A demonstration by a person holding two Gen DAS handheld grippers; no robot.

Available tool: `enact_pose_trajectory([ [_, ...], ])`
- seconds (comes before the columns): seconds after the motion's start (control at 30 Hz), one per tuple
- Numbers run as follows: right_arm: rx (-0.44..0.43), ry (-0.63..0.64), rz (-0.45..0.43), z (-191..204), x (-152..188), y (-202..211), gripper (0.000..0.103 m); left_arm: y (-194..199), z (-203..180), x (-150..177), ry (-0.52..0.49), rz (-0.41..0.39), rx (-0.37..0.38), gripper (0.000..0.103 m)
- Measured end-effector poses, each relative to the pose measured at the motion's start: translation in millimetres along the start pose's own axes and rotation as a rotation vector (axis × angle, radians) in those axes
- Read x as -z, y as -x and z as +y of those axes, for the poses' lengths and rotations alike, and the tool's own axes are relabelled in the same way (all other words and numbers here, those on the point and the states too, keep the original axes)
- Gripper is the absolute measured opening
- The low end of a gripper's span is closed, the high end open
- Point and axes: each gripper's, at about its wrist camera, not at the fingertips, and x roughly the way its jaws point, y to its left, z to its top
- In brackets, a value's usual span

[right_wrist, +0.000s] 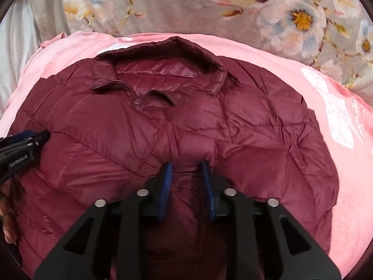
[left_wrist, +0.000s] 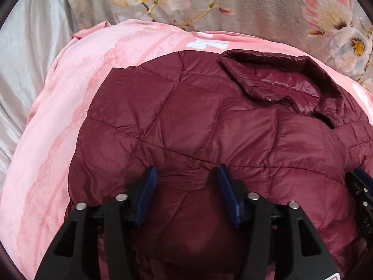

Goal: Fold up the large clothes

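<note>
A maroon quilted puffer jacket point(left_wrist: 186, 121) lies spread on a pink blanket point(left_wrist: 77, 88), collar point(left_wrist: 268, 70) at the far side. It also shows in the right wrist view point(right_wrist: 186, 128), collar point(right_wrist: 163, 70) at the top, sides folded in. My left gripper point(left_wrist: 186, 175) is open just above the jacket's near part, with fabric bulging between the jaws. My right gripper point(right_wrist: 186, 170) is partly open over a raised fold of the jacket; whether it pinches it is unclear. The left gripper shows at the left edge of the right wrist view point(right_wrist: 25, 140).
The pink blanket point(right_wrist: 338, 121) has white printed patterns and lies on a grey floral bedspread point(right_wrist: 233, 11). A white satin sheet point(left_wrist: 30, 53) lies at the left. The right gripper's tip point(left_wrist: 361, 191) shows at the right edge of the left wrist view.
</note>
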Motion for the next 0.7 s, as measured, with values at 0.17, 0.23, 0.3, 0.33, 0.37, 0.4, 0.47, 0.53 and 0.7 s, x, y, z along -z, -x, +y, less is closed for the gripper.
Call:
enact_pose_trajectory([
  [0.17, 0.023, 0.0, -0.018, 1.4, 3.3, -2.1, 0.029, -2.4, -2.5, 3.9, 0.0, -0.024, -0.03, 0.065],
  [0.23, 0.032, 0.002, -0.018, 2.6, 3.2, -2.2, 0.03, -2.5, -1.7, 4.2, 0.005, -0.026, -0.027, 0.066],
  [0.3, 0.026, -0.005, -0.017, 1.0, 3.0, -3.1, 0.031, -2.6, -1.0, 4.0, 0.008, -0.027, -0.028, 0.067],
  [0.33, 0.02, -0.011, -0.016, 0.0, 3.0, -3.3, 0.031, -2.5, -1.8, 4.0, 0.004, -0.028, -0.033, 0.067],
  [0.37, 0.016, -0.015, -0.016, -1.0, 3.1, -3.5, 0.031, -2.5, -2.7, 4.1, 0.002, -0.028, -0.037, 0.067],
  [0.4, 0.012, -0.019, -0.016, -2.0, 3.2, -3.8, 0.031, -2.4, -3.4, 4.2, -0.001, -0.028, -0.042, 0.068],
  [0.47, 0.009, -0.023, -0.015, -2.9, 3.3, -4.4, 0.031, -1.8, -4.5, 5.0, -0.005, -0.027, -0.047, 0.068],
  [0.53, 0.01, -0.022, -0.015, -2.4, 3.6, -4.5, 0.031, -2.5, -4.8, 5.2, -0.008, -0.026, -0.053, 0.068],
  [0.7, 0.008, -0.023, -0.015, -2.9, 3.3, -4.2, 0.032, -3.7, -4.6, 4.1, -0.014, -0.025, -0.059, 0.069],
])
